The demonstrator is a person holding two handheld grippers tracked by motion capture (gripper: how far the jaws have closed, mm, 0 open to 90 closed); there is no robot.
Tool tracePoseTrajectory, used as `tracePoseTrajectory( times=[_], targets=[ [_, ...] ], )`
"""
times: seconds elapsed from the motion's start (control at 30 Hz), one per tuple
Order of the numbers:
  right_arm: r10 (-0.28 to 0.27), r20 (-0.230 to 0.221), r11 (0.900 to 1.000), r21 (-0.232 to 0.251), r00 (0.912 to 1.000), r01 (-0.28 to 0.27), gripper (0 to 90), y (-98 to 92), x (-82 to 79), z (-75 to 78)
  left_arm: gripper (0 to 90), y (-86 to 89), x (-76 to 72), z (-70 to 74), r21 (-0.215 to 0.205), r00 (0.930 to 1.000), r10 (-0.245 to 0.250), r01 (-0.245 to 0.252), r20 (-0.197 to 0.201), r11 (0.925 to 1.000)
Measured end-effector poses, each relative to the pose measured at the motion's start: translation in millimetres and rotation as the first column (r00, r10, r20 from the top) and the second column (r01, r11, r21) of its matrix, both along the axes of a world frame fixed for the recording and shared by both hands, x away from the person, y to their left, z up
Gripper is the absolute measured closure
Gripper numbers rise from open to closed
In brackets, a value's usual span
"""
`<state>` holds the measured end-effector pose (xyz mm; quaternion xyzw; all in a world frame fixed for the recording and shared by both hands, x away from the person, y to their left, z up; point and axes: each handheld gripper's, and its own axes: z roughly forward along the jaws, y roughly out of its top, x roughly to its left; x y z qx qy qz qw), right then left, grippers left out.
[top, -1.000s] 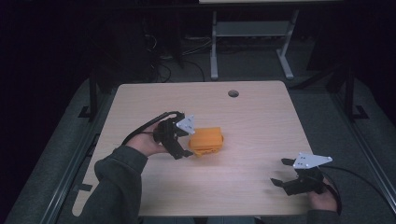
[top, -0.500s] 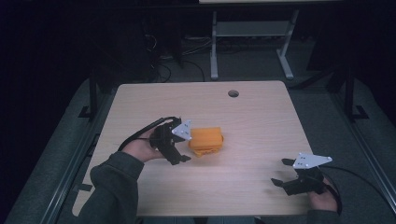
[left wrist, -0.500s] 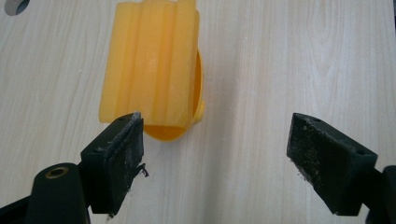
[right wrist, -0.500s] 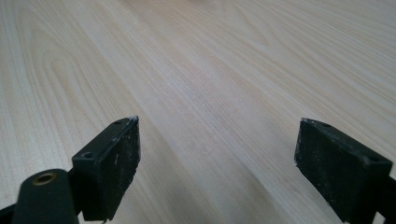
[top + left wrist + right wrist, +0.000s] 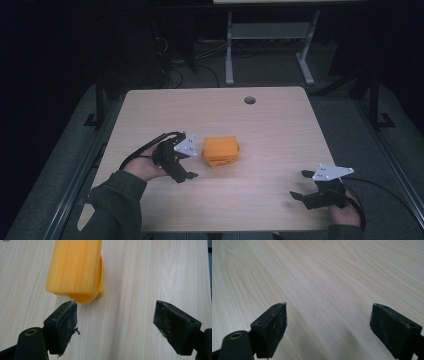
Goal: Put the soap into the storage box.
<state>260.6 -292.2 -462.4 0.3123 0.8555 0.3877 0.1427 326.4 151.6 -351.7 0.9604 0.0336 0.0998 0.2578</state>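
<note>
From above, the orange block [image 5: 220,151] lay near the middle of the table [image 5: 280,125], and everything else took its place from it. The left gripper [image 5: 186,161] sat just beside the block, on its left, jaws spread and holding nothing. The right gripper [image 5: 304,186] rested well apart from the block, down toward the near right edge, also spread and empty. So the left hand [image 5: 145,167] was plainly the nearer one.

Through the left gripper view, the block [image 5: 75,267] ran lengthwise away from the jaws, its near end just ahead of the left jaw and off to that side of the gap, not between them. A slight shift that way looked needed before closing.

Through the right gripper view, bare tabletop [image 5: 324,277] lay between wide-set jaws.

Against a second before, the left gripper had drawn back from the block toward the person; the block stayed put.
</note>
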Motion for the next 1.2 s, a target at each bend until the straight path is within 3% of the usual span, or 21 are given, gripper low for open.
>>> tracePoseTrajectory(
  times=[1.2],
  targets=[
    [-0.027, -0.009, 1.0, -0.001, 0.9996, 0.027, 13.7, -0.3, 1.4, -2.2, 19.7, 43.2, -23.4, -28.2, -0.023, 0.9978, 0.064, -0.064, 0.013, 0.9977]
  ],
)
